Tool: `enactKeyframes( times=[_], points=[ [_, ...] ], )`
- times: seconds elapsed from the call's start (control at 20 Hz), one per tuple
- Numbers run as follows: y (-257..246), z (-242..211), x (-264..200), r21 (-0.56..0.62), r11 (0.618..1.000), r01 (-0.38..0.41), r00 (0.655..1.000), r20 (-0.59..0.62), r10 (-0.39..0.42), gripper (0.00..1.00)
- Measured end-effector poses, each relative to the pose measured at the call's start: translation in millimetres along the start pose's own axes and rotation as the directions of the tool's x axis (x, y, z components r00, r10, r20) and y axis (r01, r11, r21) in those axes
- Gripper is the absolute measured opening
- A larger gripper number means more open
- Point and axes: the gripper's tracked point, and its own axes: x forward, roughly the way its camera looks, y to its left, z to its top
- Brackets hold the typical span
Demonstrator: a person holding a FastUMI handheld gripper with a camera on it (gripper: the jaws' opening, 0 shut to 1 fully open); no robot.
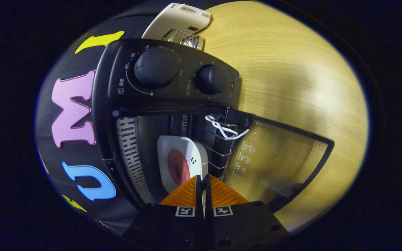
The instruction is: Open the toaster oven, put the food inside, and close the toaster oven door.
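Note:
A black toaster oven (166,76) with two knobs stands on the wooden table (291,69), and the view is rolled sideways. Its glass door (274,160) hangs fully open over the table. A white square plate (187,150) carrying a reddish-brown piece of food (178,167) sits inside the oven cavity on the wire rack (218,148). My gripper (202,179) is at the oven's mouth. Its fingers are pressed close together, with the plate's near rim showing as a thin white strip between them.
A white cord (225,129) is looped at the door's hinge end. A white appliance (180,21) with a metal grille lies behind the oven. Bare tabletop spreads beyond the open door. The booth's black cloth wall (65,164) stands close beside the oven.

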Motion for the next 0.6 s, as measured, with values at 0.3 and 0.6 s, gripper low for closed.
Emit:
enactKeyframes(
  times=[0.3,0.6],
  points=[
    [20,-20,27,0.169,0.985,-0.034,0.999,0.038,0.028,0.09],
    [17,-19,7,0.087,0.996,-0.03,1.0,0.001,0.03,0.2]
  ],
)
